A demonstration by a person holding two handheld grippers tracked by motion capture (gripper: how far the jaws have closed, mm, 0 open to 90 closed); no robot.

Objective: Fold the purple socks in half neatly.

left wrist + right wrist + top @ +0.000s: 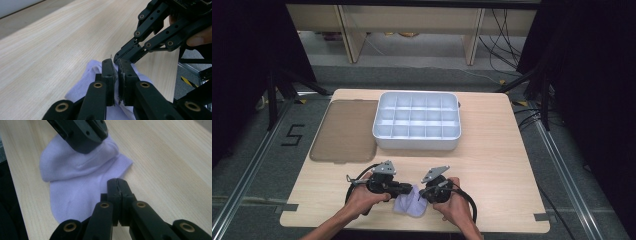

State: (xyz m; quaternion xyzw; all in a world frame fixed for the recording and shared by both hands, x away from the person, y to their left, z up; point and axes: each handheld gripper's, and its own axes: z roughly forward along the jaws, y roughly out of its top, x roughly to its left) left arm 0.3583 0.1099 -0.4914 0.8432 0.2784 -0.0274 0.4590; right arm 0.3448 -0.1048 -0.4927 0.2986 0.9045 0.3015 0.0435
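Behind both hands, the high view adds a compartment tray (416, 121).

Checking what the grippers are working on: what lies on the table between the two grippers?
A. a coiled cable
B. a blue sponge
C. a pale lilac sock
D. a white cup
C: the right gripper view shows a pale lilac sock with a ribbed cuff, lying flat on the wooden table.
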